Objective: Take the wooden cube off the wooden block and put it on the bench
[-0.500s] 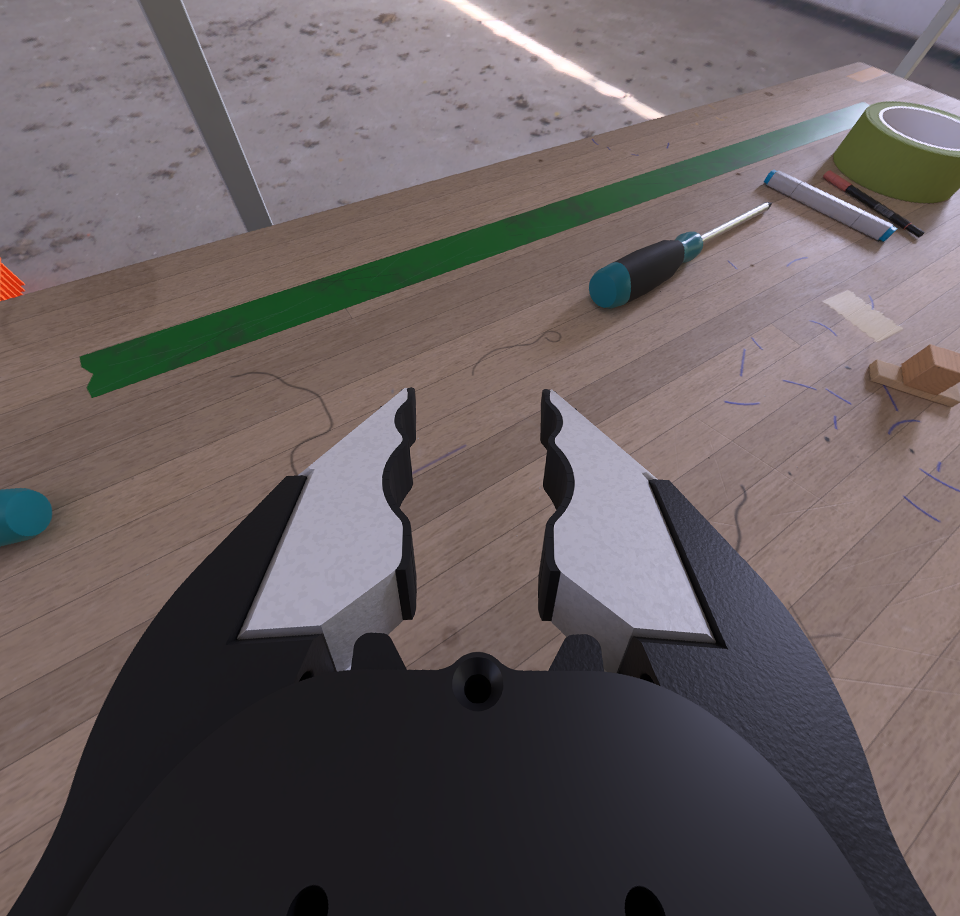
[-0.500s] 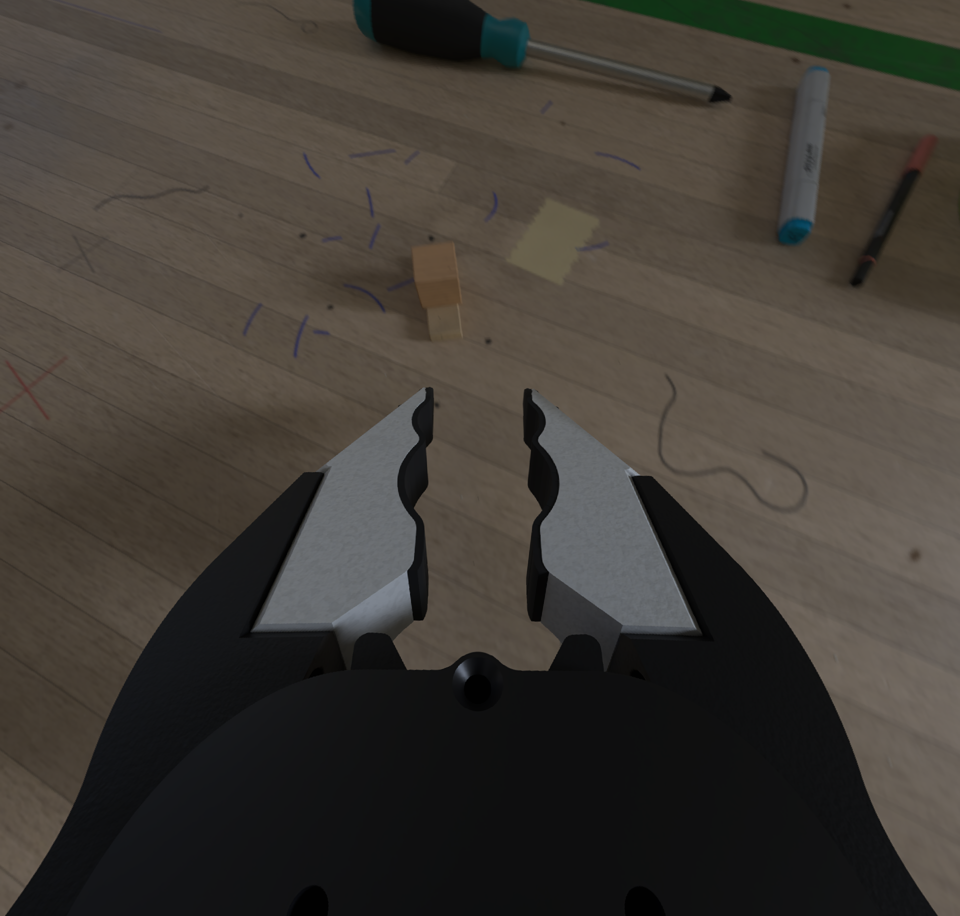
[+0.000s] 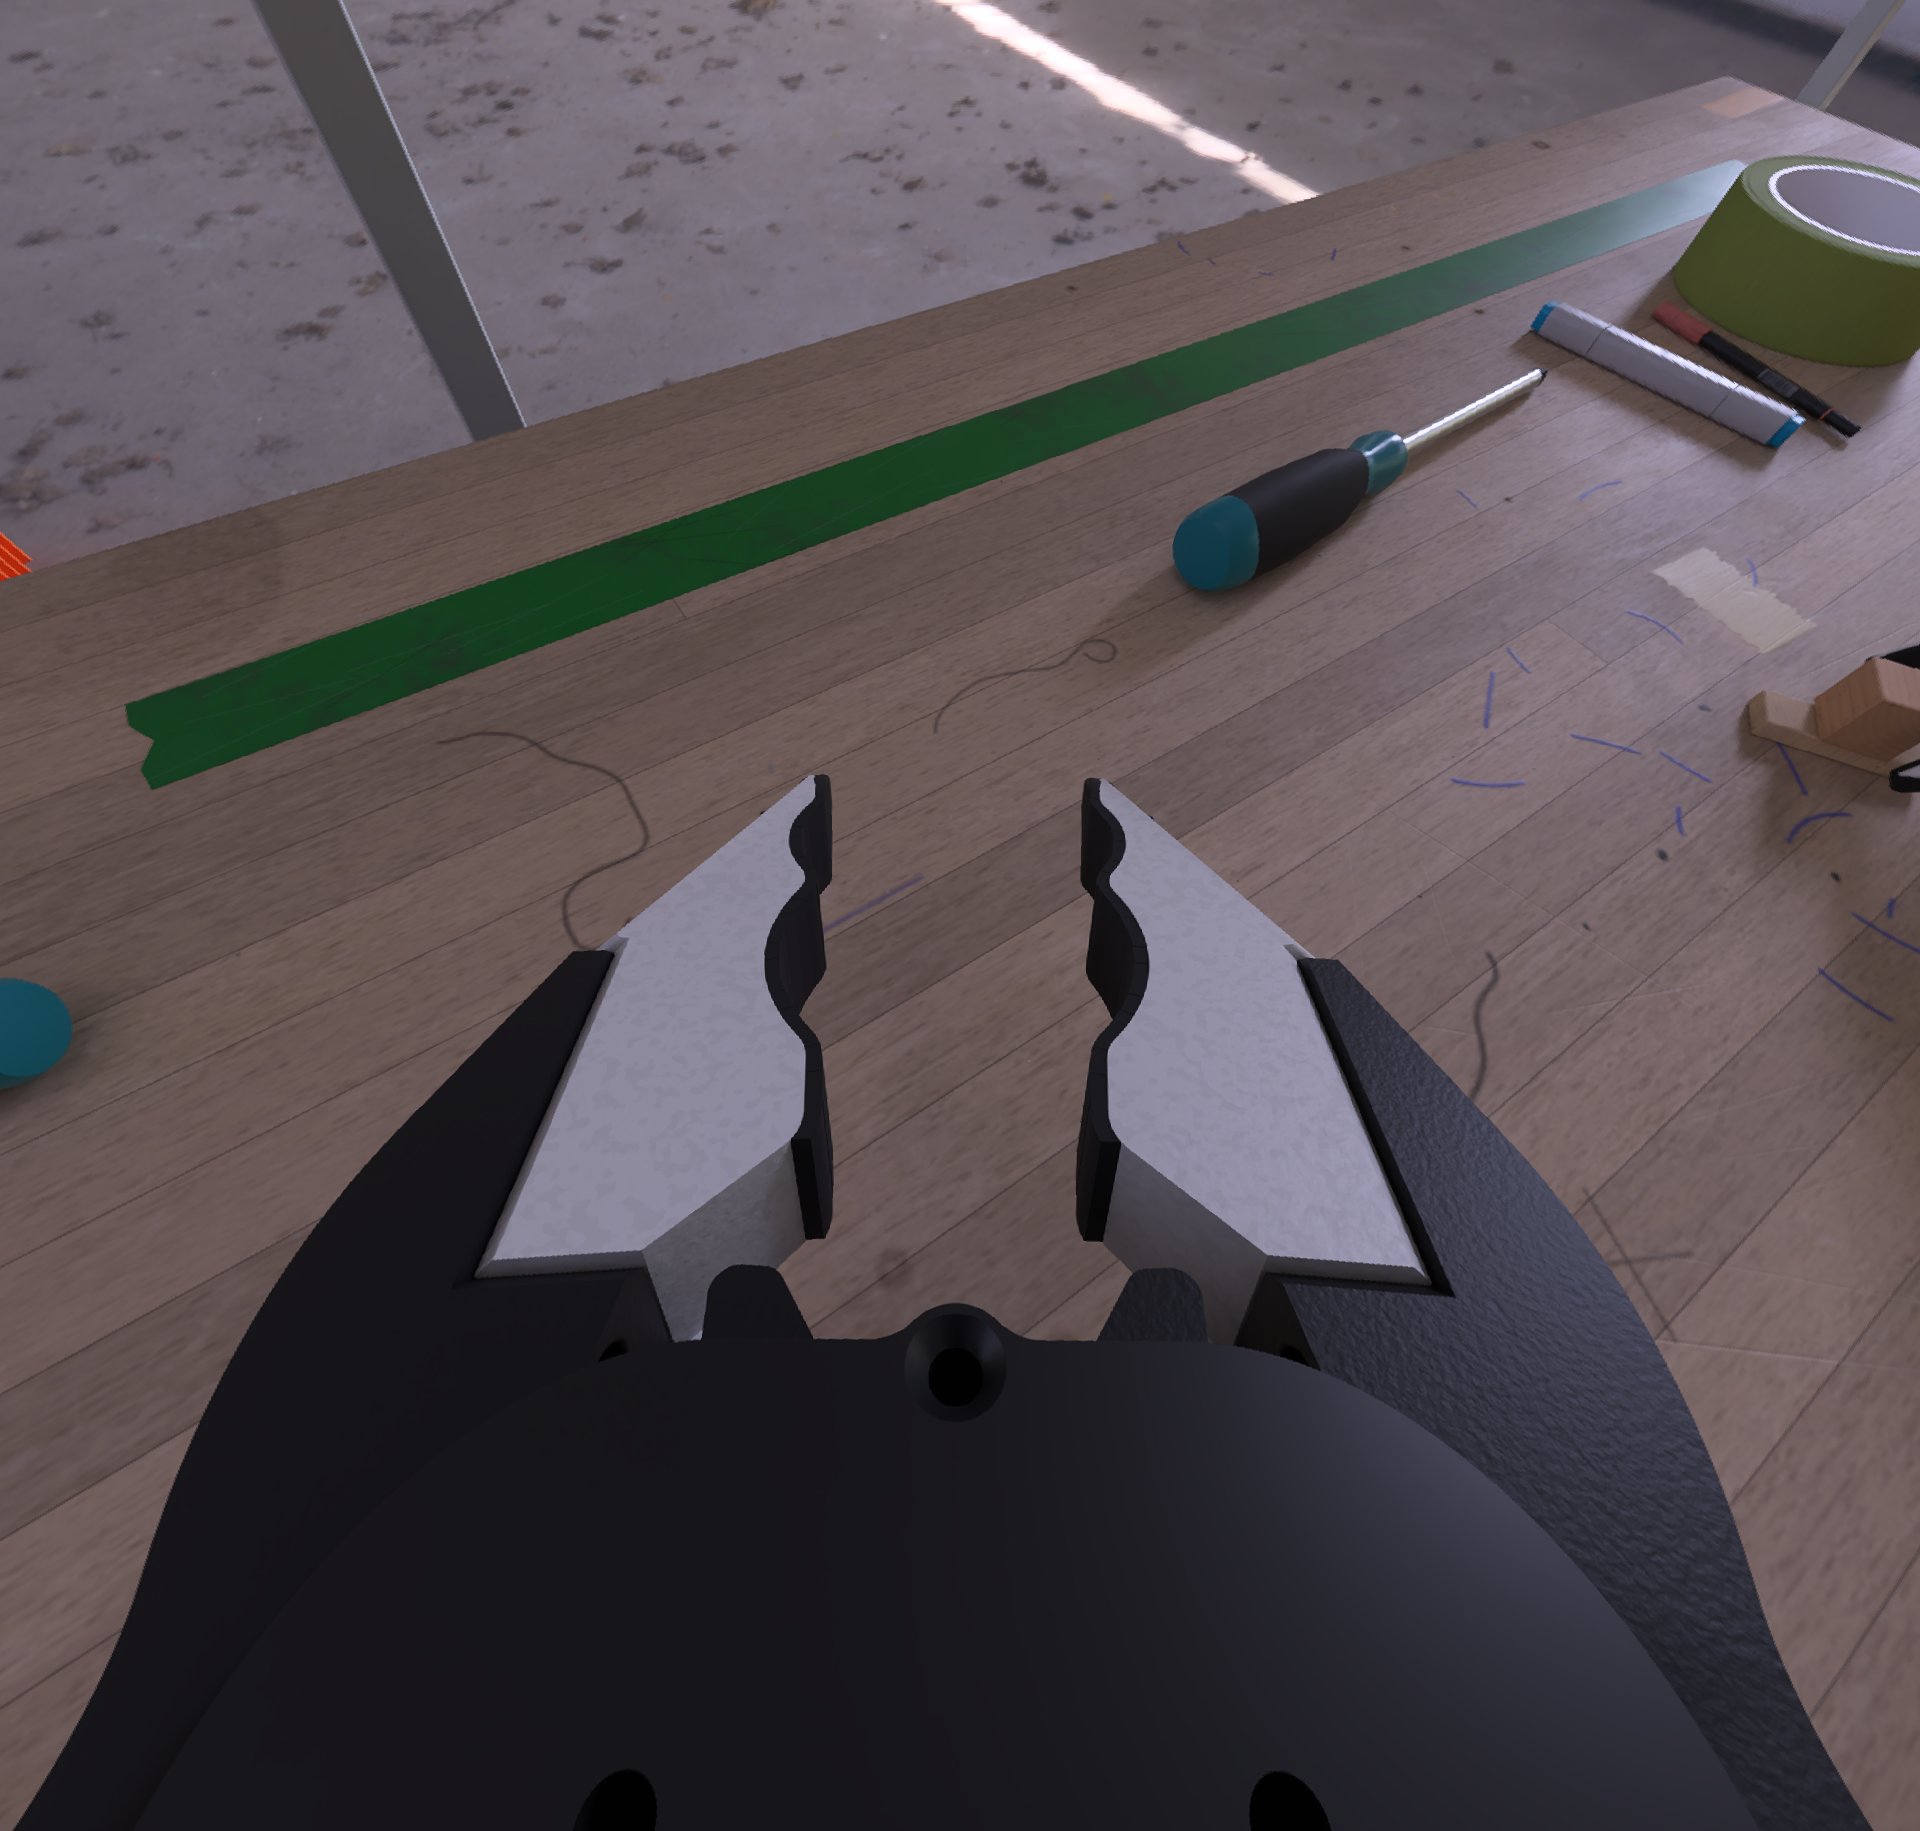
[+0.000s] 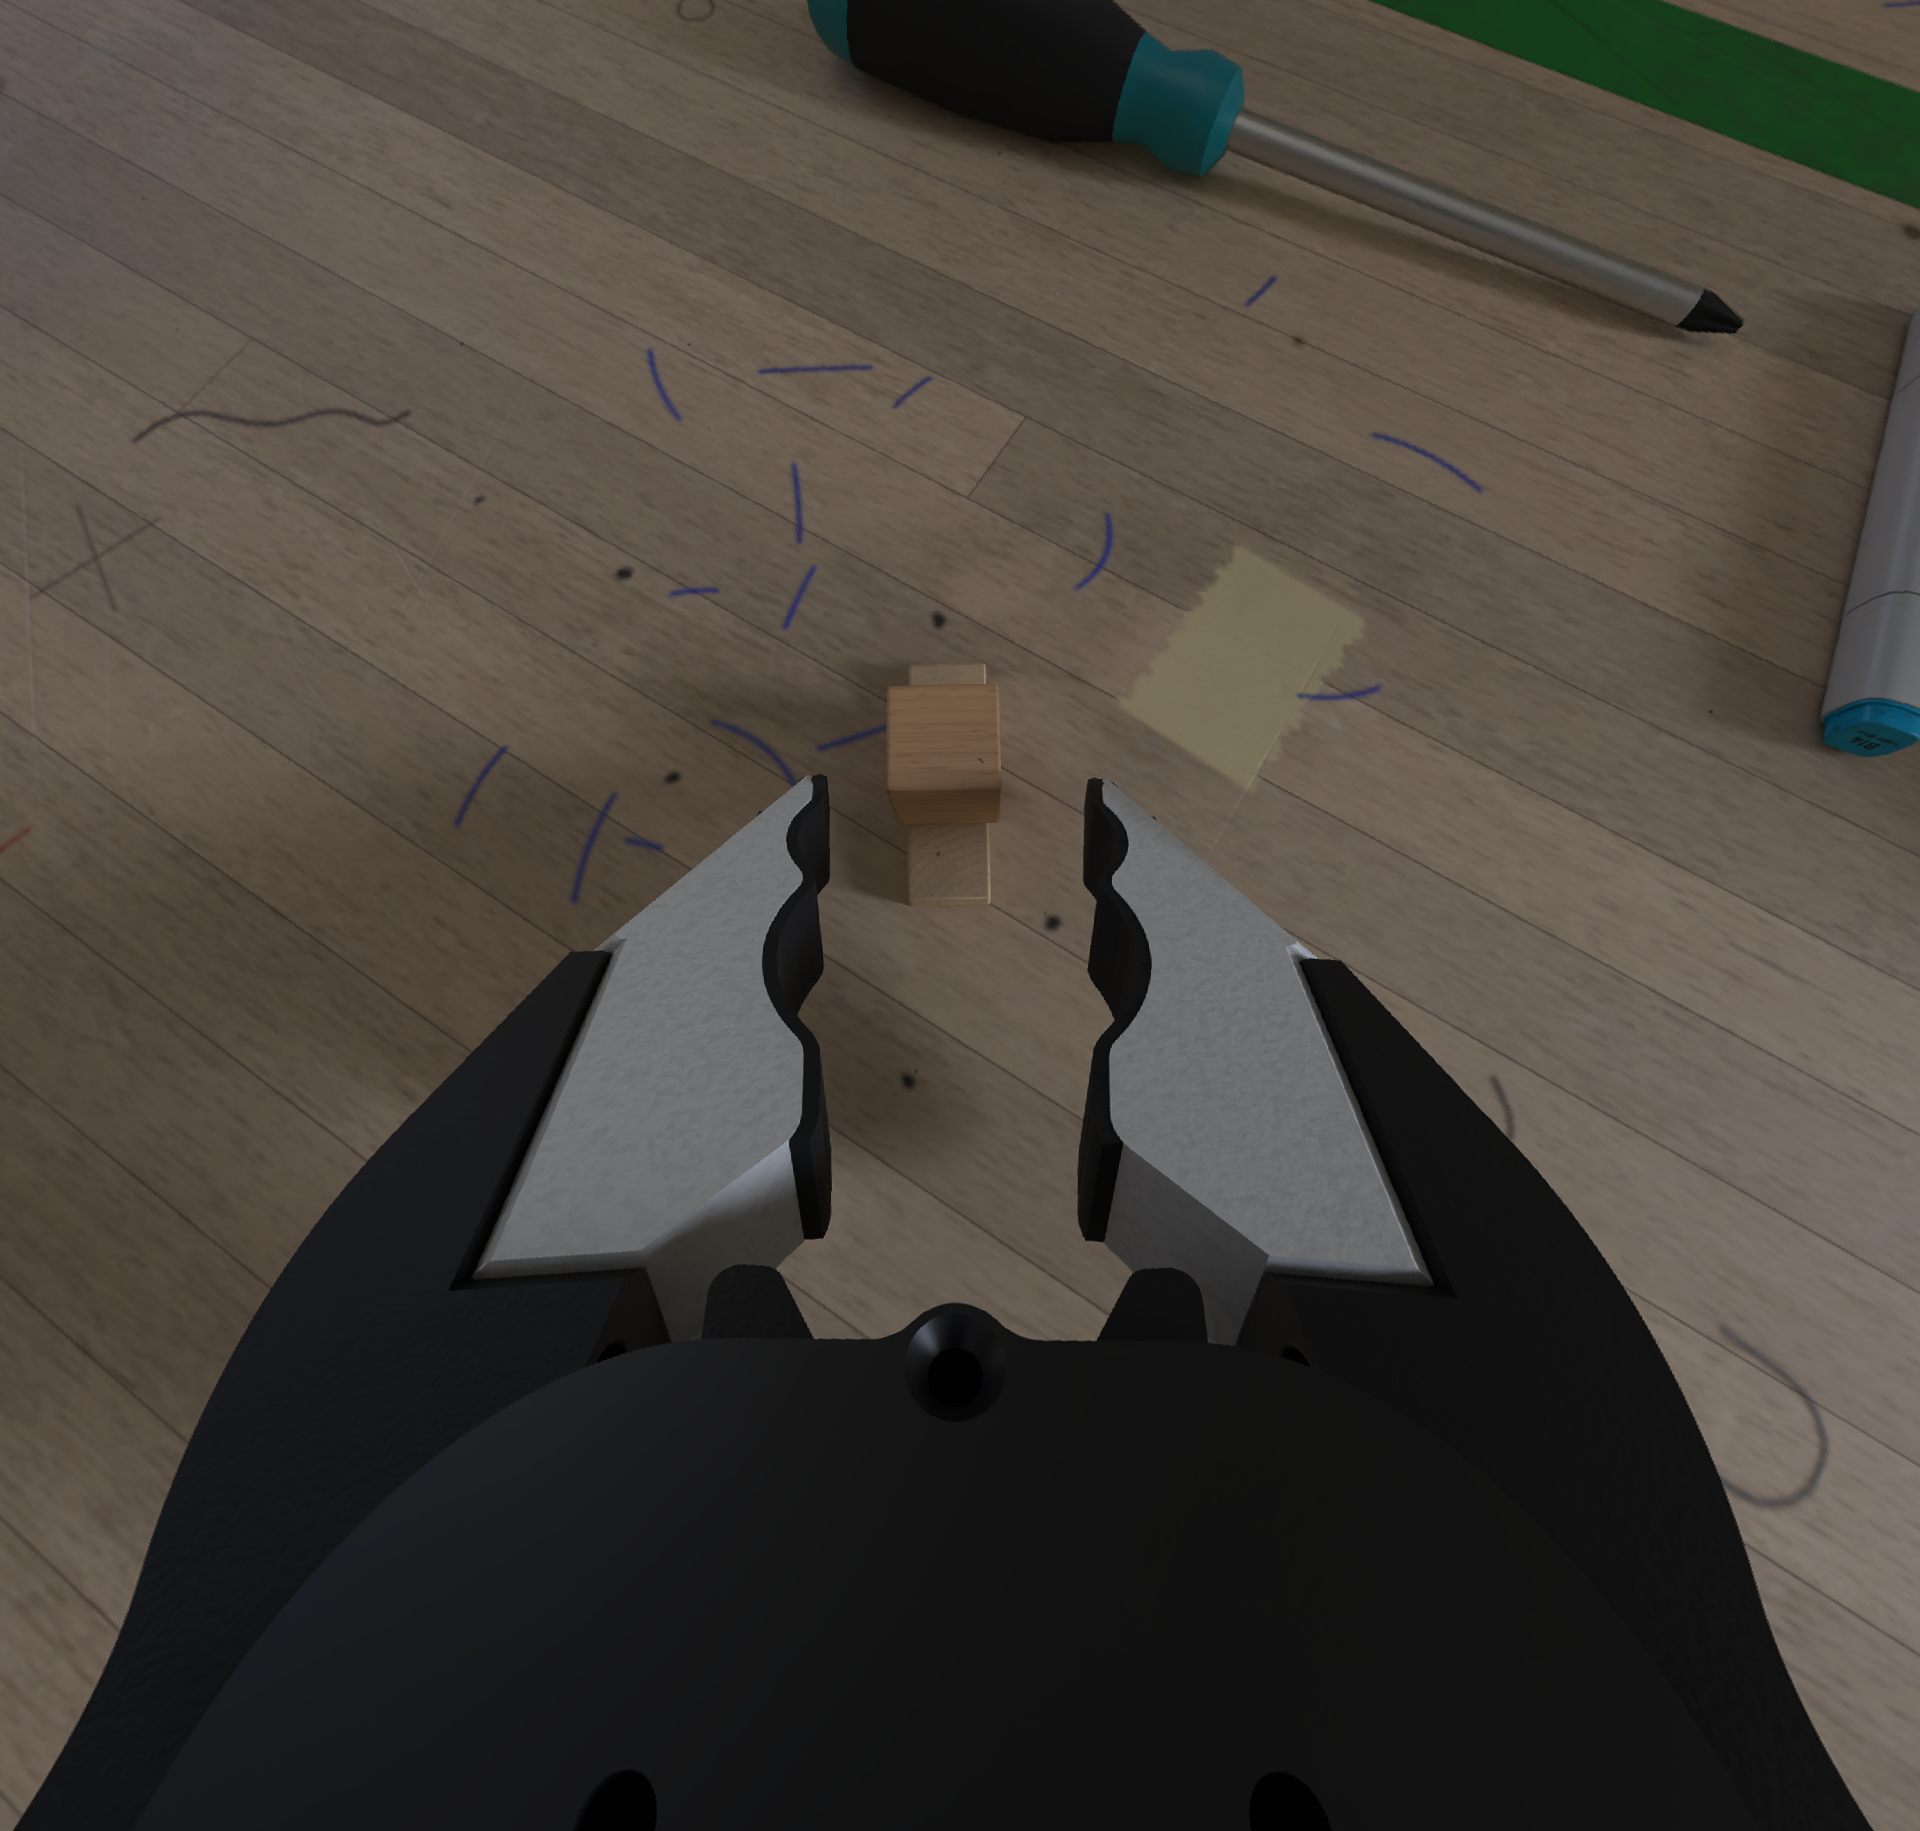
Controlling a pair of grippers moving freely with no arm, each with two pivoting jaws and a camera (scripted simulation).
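A small wooden cube (image 4: 943,755) sits on a flat pale wooden block (image 4: 950,863) on the wooden bench (image 4: 416,254). My right gripper (image 4: 954,811) is open and empty. Its fingertips reach either side of the cube's near end and do not touch it. In the left wrist view the cube (image 3: 1868,709) and the block (image 3: 1785,728) show at the far right edge, with dark tips of the right gripper beside them. My left gripper (image 3: 954,811) is open and empty above bare bench, well left of the cube.
A teal and black screwdriver (image 4: 1049,56) (image 3: 1309,505) lies beyond the cube. A grey marker (image 4: 1875,586) (image 3: 1673,374), a thin red and black pen (image 3: 1756,366) and a green tape roll (image 3: 1813,259) lie to the right. A green tape strip (image 3: 831,503) runs near the far edge.
My right gripper has moved forward and down to the cube, and its jaws have opened wider. The left gripper has shifted only slightly.
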